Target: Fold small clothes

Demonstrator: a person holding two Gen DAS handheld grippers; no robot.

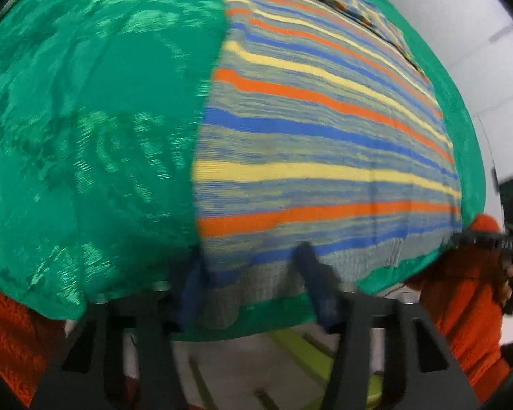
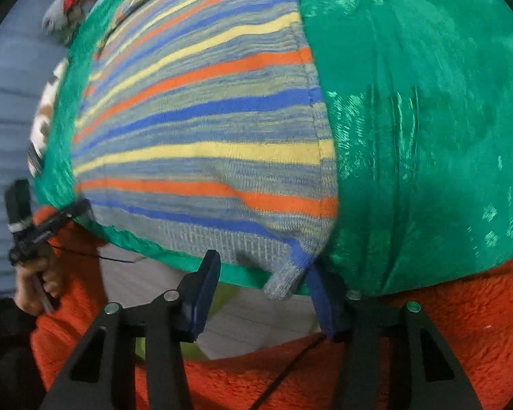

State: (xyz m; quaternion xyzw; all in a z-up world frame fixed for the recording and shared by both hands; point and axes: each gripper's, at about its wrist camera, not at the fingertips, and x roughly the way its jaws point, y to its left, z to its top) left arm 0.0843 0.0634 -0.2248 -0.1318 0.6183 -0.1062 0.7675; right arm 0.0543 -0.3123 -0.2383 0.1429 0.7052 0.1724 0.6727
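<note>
Striped garment [image 1: 325,143]: knitted piece in blue, orange, yellow and grey bands, lying flat on the green cloth; its ribbed hem faces both cameras.
Green cloth [image 1: 95,119]: shiny patterned fabric under and beside the striped garment; its edge shows just below the garment's hem.
Left gripper [image 1: 253,283]: jaws spread apart at the garment's hem; one blue finger [image 1: 311,266] overlaps the hem, the other sits at the garment's side edge. Contact is blurred and cannot be judged.
Right gripper [image 2: 263,287]: jaws spread apart at the garment's hem; a hem corner [image 2: 284,280] droops between them, next to the right-hand finger [image 2: 319,294]. No clamping is visible.
Orange fleece [image 2: 444,324]: below the green cloth, nearer the cameras than the garment.
Opposite gripper: each view shows the other gripper [image 2: 48,222] near the garment's far hem corner.
</note>
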